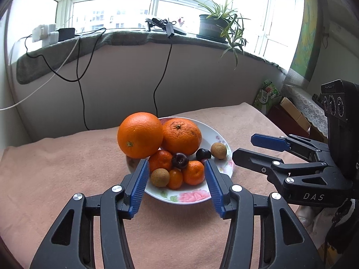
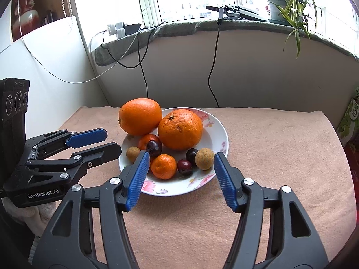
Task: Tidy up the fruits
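Note:
A white flowered plate (image 1: 193,198) (image 2: 179,188) sits on a pink cloth and holds the fruit. The smooth big orange (image 1: 140,134) (image 2: 140,116) leans over the plate's left rim, beside a rougher big orange (image 1: 181,135) (image 2: 180,129). In front of them lie small tangerines (image 1: 193,172) (image 2: 163,166), dark cherries (image 1: 180,160) (image 2: 185,167) and brown longans (image 1: 159,177) (image 2: 204,158). My left gripper (image 1: 176,164) (image 2: 113,140) is open just short of the plate's near-left side, with nothing between its blue pads. My right gripper (image 2: 182,155) (image 1: 244,146) is open at the near-right side, also with nothing in it.
The pink cloth (image 2: 280,157) covers the table to its edges. Behind it a grey wall rises to a windowsill with a potted plant (image 1: 213,25), chargers (image 1: 44,33) and hanging black cables (image 2: 212,67). A green package (image 1: 267,94) and boxes stand to the right of the table.

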